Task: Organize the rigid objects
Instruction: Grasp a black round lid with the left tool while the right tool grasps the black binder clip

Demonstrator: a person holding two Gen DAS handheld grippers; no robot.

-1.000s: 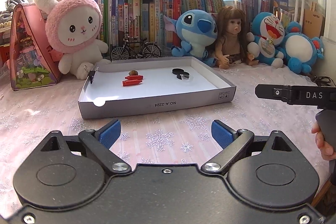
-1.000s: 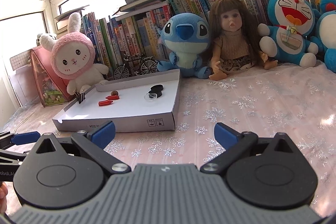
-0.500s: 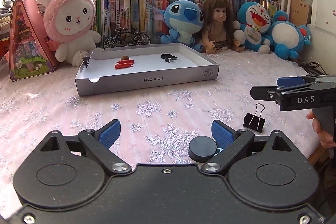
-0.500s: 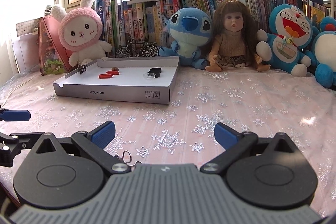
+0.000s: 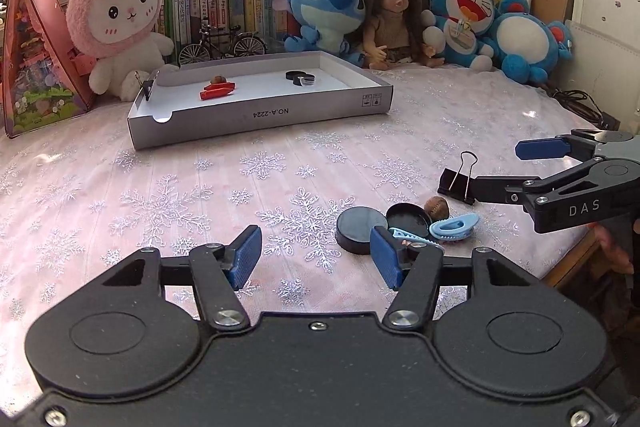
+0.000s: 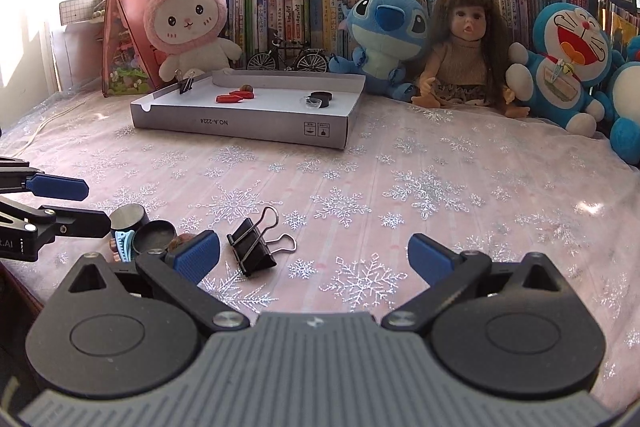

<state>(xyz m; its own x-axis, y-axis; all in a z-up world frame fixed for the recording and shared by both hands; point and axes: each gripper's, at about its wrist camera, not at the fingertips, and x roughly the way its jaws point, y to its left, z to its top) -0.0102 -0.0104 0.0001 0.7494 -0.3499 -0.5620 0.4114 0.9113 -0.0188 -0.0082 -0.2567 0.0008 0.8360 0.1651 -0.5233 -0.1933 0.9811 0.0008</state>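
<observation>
A white cardboard tray (image 5: 256, 117) (image 6: 240, 127) sits at the back and holds red pieces (image 5: 216, 91), a nut, black discs (image 5: 298, 77) and a clip on its left wall. Near the front edge lie a black binder clip (image 5: 456, 183) (image 6: 254, 247), two black discs (image 5: 360, 229) (image 6: 154, 235), a walnut (image 5: 437, 207) and blue hair clips (image 5: 454, 229). My left gripper (image 5: 316, 257) is open and empty, just left of the discs. My right gripper (image 6: 314, 259) is open and empty, with the binder clip by its left finger.
Plush toys, a doll (image 5: 394, 19), a model bicycle (image 5: 222, 41) and a row of books line the back. A pink triangular box (image 5: 32, 59) stands at the far left. The table's front edge is close to the loose items.
Both grippers have drawn back and tilted down toward the near table edge. The loose discs, hair clips, walnut and binder clip have come into view close to the fingers.
</observation>
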